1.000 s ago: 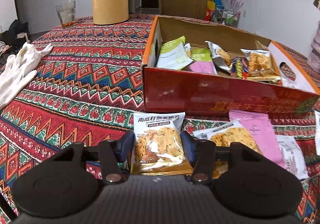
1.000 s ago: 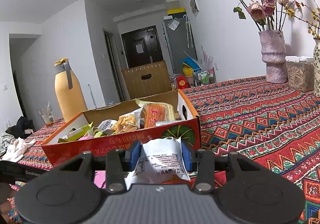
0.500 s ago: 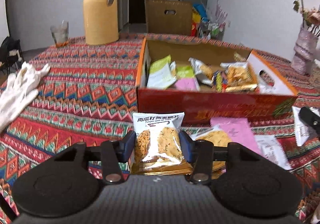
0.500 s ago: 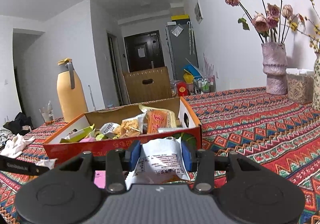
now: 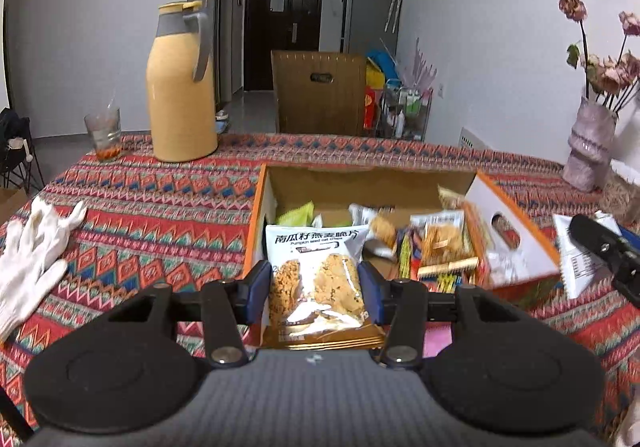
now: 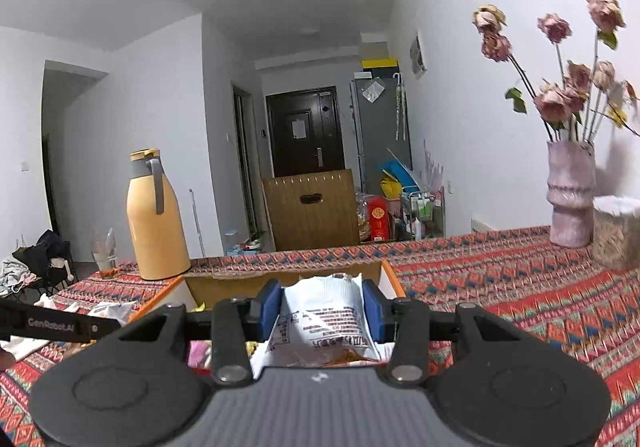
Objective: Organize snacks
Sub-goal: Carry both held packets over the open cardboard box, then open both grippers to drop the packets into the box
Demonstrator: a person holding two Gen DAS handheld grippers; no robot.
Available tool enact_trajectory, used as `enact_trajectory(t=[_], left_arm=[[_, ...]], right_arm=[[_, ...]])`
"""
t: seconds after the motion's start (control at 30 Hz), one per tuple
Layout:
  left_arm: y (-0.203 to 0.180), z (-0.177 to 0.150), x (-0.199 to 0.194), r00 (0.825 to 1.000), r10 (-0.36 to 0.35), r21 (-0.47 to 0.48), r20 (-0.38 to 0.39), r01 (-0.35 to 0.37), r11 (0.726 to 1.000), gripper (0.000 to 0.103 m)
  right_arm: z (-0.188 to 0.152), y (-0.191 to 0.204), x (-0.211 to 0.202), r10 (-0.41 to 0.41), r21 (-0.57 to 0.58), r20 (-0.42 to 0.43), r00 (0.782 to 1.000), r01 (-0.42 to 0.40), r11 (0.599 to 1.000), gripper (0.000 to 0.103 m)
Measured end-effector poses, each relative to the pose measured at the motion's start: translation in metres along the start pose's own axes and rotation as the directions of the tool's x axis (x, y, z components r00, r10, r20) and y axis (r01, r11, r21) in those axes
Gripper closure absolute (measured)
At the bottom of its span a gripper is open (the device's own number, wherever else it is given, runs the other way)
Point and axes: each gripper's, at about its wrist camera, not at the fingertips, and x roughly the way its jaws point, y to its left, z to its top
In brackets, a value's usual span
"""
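My left gripper (image 5: 316, 287) is shut on a white oat-crisp snack packet (image 5: 316, 275), held above the near edge of the orange cardboard box (image 5: 516, 243). The box holds several snack packets (image 5: 436, 243). My right gripper (image 6: 322, 307) is shut on a white snack bag (image 6: 324, 323), held over the box's right end (image 6: 388, 275). The right gripper and its bag also show at the right edge of the left wrist view (image 5: 600, 247). A pink packet (image 5: 436, 341) lies on the cloth under my left gripper.
A yellow thermos jug (image 5: 180, 87) and a glass (image 5: 103, 131) stand at the table's far left. White gloves (image 5: 32, 247) lie at the left. A vase of dried roses (image 6: 570, 191) and a woven container (image 6: 616, 231) stand at the right. A patterned cloth (image 5: 160, 215) covers the table.
Both grippers have lifted with their packets and moved toward the box. The left packet has risen off the table to over the box's near edge.
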Motion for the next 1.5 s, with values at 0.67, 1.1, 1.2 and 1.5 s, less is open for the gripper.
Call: enact_trajectory(t=[0.67,1.1,1.2,1.5], left_arm=[[-0.015,0.030,0.082,1.000,0.011,-0.088,0.009,-0.010,0.996,0.054],[0.001,0.020,0.091,1.000,-0.005,-0.110,-0.001,0.005,0.994,0.047],[0.001,0.020,0.085,1.000,0.004,-0.118,0.029,-0.001,0.993,0.022],[0.006,0.021,0.074,0.997,0.012,-0.154,0.071,-0.001,0.988,0.000]], right_arm=[[0.012,-0.001,0.091,-0.055,0.006,-0.014,0.998,0.055,0.998,0.060],[-0.009,-0.001,0.103,-0.034,0.013,-0.086,0.996,0.036,0.999,0.059],[-0.011,-0.002,0.102,-0.033,0.018,-0.093,0.995,0.035,0.999,0.058],[-0.010,-0.006,0.096,-0.067,0.046,-0.079,0.995,0.070,0.996,0.000]])
